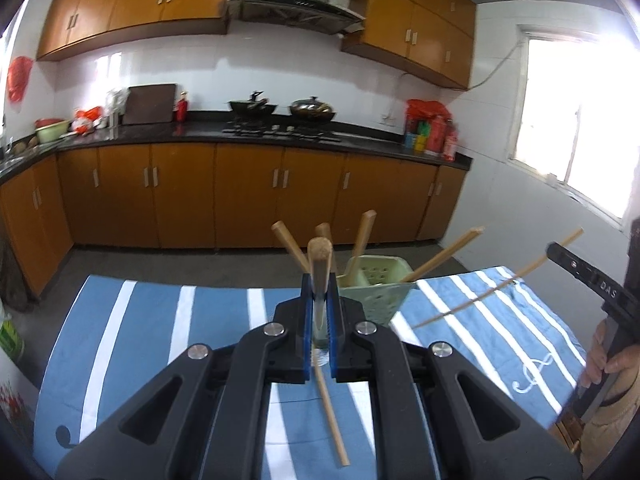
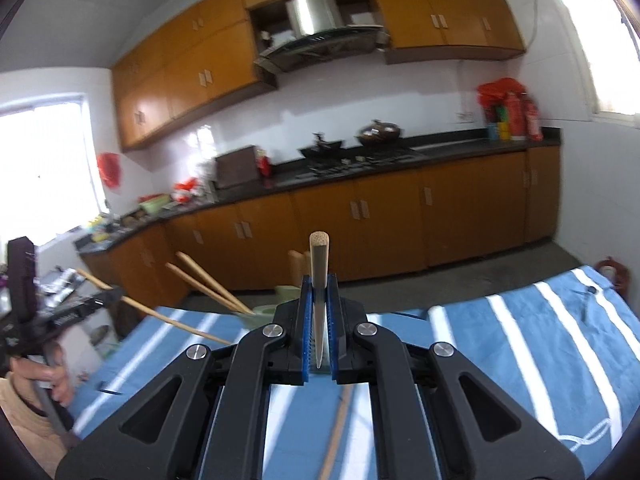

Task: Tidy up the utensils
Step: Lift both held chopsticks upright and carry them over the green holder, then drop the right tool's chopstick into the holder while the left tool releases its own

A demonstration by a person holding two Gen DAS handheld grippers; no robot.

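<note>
My left gripper [image 1: 319,292] is shut on a wooden chopstick [image 1: 319,264] that points forward and up, above the striped cloth. Just beyond it stands a pale green utensil basket [image 1: 376,292] with several chopsticks leaning out of it. My right gripper [image 2: 319,300] is shut on another wooden chopstick [image 2: 319,264], held above the cloth; in the left wrist view that chopstick [image 1: 496,288] shows at the right. The basket [image 2: 262,314] is partly hidden behind my right gripper. One loose chopstick [image 1: 330,412] lies on the cloth under my left gripper, and it also shows in the right wrist view [image 2: 336,432].
A blue and white striped cloth [image 1: 160,332] covers the table. Across the floor run wooden kitchen cabinets [image 1: 248,196] with a dark counter, a stove and two woks [image 1: 312,110]. A window [image 1: 576,120] is at the right.
</note>
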